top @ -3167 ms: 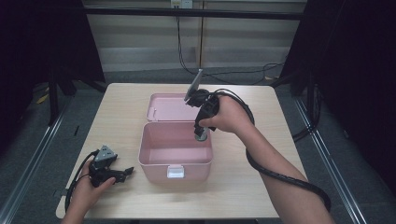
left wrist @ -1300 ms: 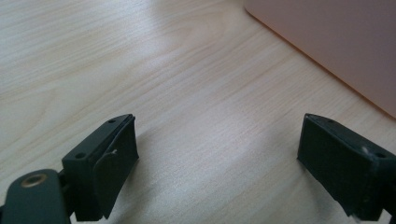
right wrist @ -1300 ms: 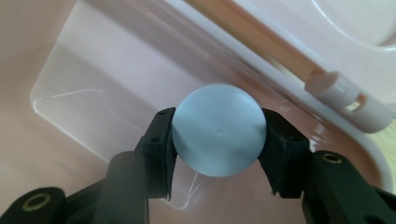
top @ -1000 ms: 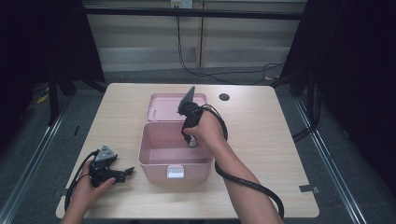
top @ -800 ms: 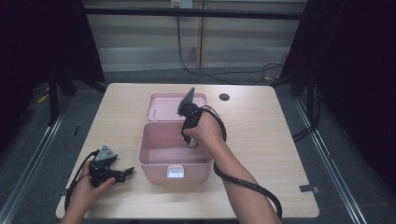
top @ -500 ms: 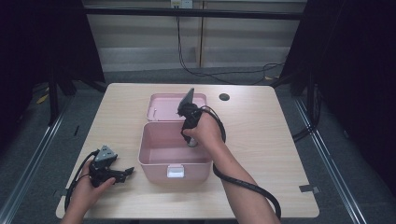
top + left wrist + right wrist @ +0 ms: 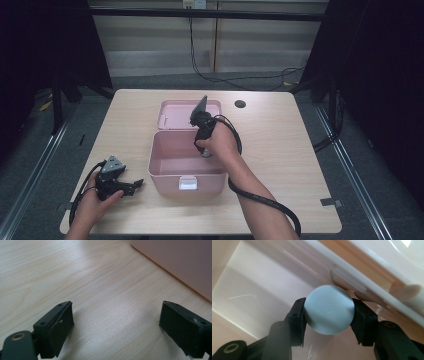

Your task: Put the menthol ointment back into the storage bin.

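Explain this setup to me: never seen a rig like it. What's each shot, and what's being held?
No robot here: a person holds a handheld two-fingered gripper in each hand. The high view looks down on a wooden table. The other two pictures come from cameras riding on the grippers, looking along their black fingers.

On the table sits an open pink box with its lid lying behind it.

The right gripper reaches down into the box, and its fingers are closed on a pale grey-blue round object; what exactly it is I cannot tell.

The left gripper rests low over the table beside the box, fingers wide apart with nothing between them.
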### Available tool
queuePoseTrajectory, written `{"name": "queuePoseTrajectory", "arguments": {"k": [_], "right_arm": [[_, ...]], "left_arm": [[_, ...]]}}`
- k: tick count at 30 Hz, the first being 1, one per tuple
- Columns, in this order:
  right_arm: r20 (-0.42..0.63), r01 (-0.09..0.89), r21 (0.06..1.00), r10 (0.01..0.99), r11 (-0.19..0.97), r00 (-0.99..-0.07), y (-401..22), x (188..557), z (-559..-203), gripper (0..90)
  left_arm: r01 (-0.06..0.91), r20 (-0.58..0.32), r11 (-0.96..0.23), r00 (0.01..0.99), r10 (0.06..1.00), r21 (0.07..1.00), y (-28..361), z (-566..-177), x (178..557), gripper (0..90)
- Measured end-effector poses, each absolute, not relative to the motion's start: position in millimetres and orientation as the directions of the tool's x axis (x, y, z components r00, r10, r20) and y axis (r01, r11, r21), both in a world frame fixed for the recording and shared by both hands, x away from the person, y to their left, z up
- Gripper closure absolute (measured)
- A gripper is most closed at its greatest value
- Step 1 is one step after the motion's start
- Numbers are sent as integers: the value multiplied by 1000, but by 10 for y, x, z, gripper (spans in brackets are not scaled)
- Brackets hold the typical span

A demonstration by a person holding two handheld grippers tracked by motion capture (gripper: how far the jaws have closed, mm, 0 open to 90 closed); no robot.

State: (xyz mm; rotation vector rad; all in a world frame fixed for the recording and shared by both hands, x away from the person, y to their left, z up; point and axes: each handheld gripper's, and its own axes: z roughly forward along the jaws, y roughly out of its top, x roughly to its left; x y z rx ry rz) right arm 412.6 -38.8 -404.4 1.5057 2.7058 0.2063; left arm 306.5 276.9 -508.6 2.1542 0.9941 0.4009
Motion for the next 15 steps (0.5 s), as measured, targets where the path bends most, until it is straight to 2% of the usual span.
{"name": "queuePoseTrajectory", "arguments": {"k": [15], "right_arm": [[40, 833, 133, 837, 536, -545, -388, 4104, -4107, 502]], "left_arm": [[532, -16, -444, 653, 757, 721, 2768, -5087, 3064, 115]]}}
